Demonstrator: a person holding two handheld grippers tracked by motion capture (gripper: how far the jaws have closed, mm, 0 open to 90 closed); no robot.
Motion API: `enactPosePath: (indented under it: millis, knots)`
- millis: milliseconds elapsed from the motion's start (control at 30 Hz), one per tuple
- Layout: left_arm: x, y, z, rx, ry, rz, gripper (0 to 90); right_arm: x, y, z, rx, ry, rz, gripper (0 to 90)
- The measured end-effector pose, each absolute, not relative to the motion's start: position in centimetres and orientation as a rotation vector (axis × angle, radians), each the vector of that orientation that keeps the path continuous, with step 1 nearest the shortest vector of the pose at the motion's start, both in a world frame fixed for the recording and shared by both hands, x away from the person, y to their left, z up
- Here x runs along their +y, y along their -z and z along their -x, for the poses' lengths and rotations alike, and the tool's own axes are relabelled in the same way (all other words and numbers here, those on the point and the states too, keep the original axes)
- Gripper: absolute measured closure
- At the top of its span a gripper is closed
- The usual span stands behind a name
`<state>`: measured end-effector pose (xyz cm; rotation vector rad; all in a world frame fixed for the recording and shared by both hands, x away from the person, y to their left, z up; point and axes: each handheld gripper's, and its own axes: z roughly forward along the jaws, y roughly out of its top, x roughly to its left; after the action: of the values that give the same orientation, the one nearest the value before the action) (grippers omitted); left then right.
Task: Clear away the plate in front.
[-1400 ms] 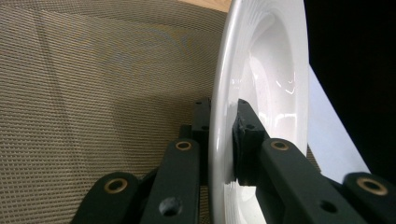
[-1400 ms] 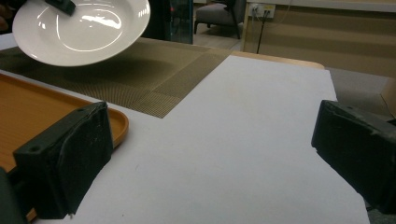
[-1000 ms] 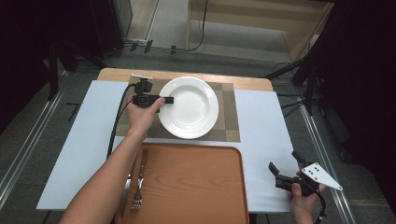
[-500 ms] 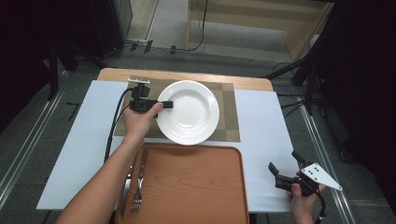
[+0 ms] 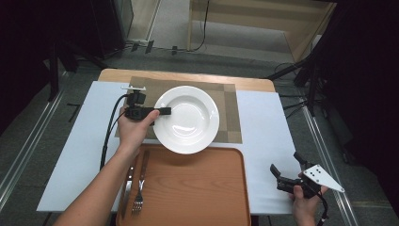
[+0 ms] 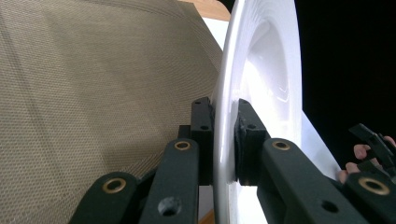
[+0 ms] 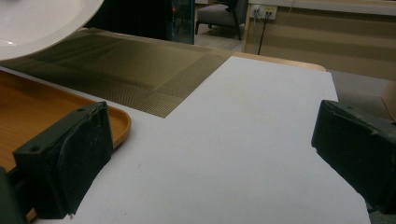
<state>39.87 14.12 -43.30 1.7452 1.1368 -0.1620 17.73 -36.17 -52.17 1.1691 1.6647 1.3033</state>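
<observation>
So the white plate point(image 5: 188, 118) has slid a bit since a sec ago. It was more to the right on the brown mat point(image 5: 231, 113), & now it sits nearer the middle of the high view, w/ its bottom edge hanging over the top rim of the orange tray point(image 5: 188, 188). Looks like the plate is on its way from the mat to the tray, so the job is prob. partway done, not finished.

The left gripper point(image 5: 162, 111) is at the plate's left rim in the high view. In the left gripper view its jaws are squeezed onto the thin rim, one pad point(image 6: 201, 135) on the underside & one on the inside. They are almost shut, w/ just the rim between them. The plate looks tipped up there, w/ the mat behind it.

The right gripper point(image 5: 287, 175) waits at the bottom right of the high view, over the pale table cover point(image 5: 268, 132). Its jaws are spread wide & hold nothing. A fork point(image 5: 139, 188) lies on the tray's left side.
</observation>
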Motion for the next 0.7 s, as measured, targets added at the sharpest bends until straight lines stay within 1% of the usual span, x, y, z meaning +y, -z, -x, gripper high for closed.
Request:
enactPosePath:
  millis: [700]
  knots:
    - [15.3, 44.0, -36.0, 1.098, 0.208, -1.759, 79.1, -36.2, 52.1, -17.5, 1.645, -1.306, -1.173, 0.0]
